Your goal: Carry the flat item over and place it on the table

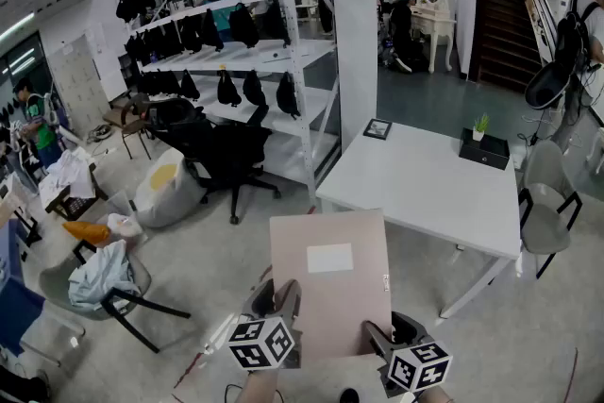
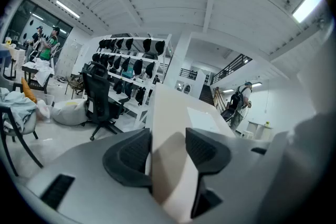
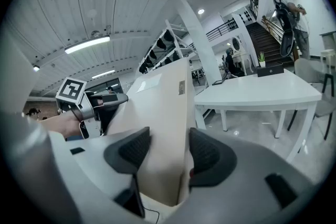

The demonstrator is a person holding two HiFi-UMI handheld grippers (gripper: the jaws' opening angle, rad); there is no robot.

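A flat beige cardboard item (image 1: 330,283) with a white label hangs in the air in front of me, short of the white table (image 1: 425,193). My left gripper (image 1: 281,297) is shut on its near left edge, and my right gripper (image 1: 382,335) is shut on its near right edge. In the left gripper view the item (image 2: 173,113) runs away between the two dark pads of the left gripper (image 2: 168,152). In the right gripper view the right gripper (image 3: 168,152) pinches the item's (image 3: 157,107) edge, with the table (image 3: 262,93) beyond it to the right.
On the table stand a small framed picture (image 1: 377,129) and a black box with a plant (image 1: 484,148). A grey chair (image 1: 547,203) sits at its right end. A shelving rack with black bags (image 1: 236,42), a black office chair (image 1: 226,156) and a chair draped with clothes (image 1: 104,278) stand to the left.
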